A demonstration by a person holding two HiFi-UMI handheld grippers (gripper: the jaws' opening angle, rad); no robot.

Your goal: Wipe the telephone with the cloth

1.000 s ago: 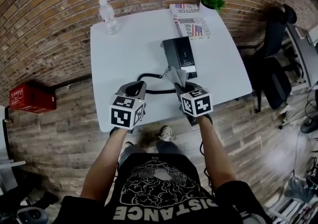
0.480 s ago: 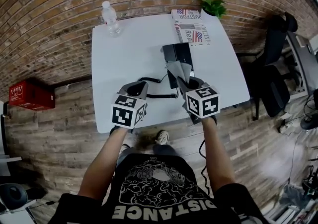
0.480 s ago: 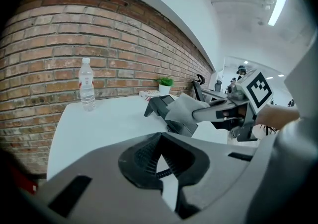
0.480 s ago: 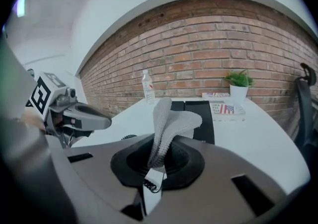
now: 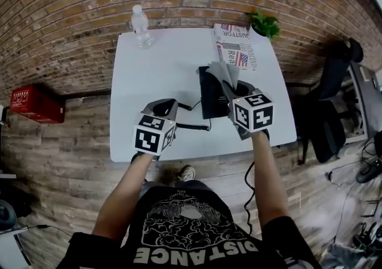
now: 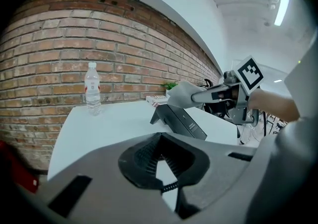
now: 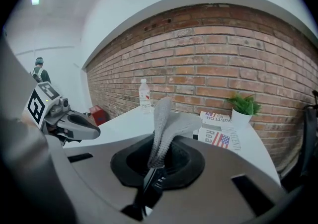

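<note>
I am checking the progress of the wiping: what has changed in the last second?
The right gripper, shut on the cloth, moved forward from the near end of the telephone to over its far end, toward the newspaper. Nothing was taken or released. The left gripper, the bottle and the newspaper stayed in place.
</note>
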